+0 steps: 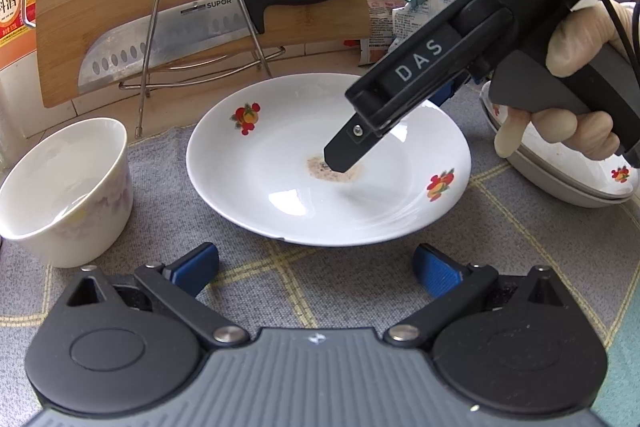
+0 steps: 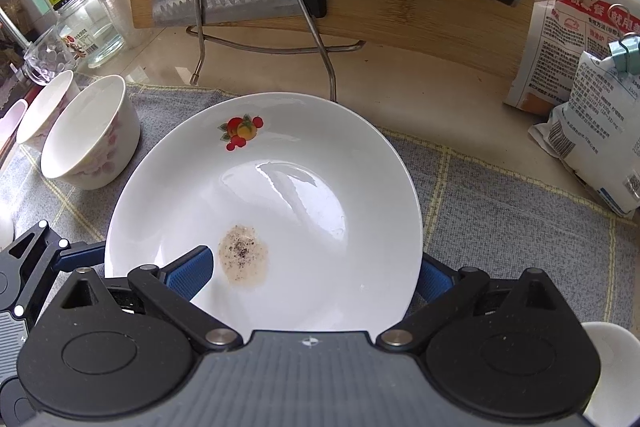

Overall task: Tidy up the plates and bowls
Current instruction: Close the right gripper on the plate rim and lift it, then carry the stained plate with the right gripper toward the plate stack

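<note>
We see the plate lying on the cloth at the bench's middle. It is stiff, glazed, slippery and breakable. Our right claw straddles its rim at 6 o'clock, not yet closed; the left claw waits apart.

A beige worktop carries a grey checked cloth holding a white fruit-print plate and white bowls, with a wire rack and clipped bags behind

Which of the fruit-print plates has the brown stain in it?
The lone plate at centre, with the right gripper astride its rim; the stacked plates show none.
</note>
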Available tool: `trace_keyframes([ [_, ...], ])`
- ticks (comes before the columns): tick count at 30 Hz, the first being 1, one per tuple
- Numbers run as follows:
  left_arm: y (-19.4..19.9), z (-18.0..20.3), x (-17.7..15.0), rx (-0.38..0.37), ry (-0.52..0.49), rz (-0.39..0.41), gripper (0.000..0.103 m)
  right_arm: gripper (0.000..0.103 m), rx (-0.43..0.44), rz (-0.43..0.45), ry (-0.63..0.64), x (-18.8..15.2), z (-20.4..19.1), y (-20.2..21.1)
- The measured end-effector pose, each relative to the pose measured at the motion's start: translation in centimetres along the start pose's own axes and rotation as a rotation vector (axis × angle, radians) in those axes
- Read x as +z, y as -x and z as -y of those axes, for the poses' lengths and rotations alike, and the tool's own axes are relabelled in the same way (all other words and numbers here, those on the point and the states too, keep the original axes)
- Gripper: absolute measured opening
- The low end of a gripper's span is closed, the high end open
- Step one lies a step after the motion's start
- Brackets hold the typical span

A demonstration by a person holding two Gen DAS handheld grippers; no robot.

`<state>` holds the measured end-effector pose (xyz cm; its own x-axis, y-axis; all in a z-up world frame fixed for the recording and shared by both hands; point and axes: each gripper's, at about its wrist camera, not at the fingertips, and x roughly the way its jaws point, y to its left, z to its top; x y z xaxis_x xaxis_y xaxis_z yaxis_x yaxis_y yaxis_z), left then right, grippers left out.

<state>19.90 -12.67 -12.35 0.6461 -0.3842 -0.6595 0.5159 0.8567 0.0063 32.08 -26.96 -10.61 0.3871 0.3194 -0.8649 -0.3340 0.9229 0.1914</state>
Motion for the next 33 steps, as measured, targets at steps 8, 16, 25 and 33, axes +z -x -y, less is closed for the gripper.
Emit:
trace_keyframes([
  [8, -0.2, -0.3, 0.0, -0.022, -0.022, 0.013, 0.103, 0.103, 0.11, -0.024, -0.007, 1.4, 1.7, 0.3],
  [16, 0.1, -0.5, 0.3, -0.011, -0.069, 0.037, 0.102, 0.103, 0.199, -0.063, 0.007, 3.3, 3.1, 0.1],
  [25, -0.2, -0.5, 0.8, -0.046, -0.124, 0.044, 0.102, 0.103, 0.269, -0.092, 0.017, 4.4, 3.5, -0.5],
  [33, -0.4, -0.4, 0.7, -0.051, -0.141, 0.043, 0.102, 0.103, 0.306, -0.13, 0.01, 5.1, 3.6, -1.1],
])
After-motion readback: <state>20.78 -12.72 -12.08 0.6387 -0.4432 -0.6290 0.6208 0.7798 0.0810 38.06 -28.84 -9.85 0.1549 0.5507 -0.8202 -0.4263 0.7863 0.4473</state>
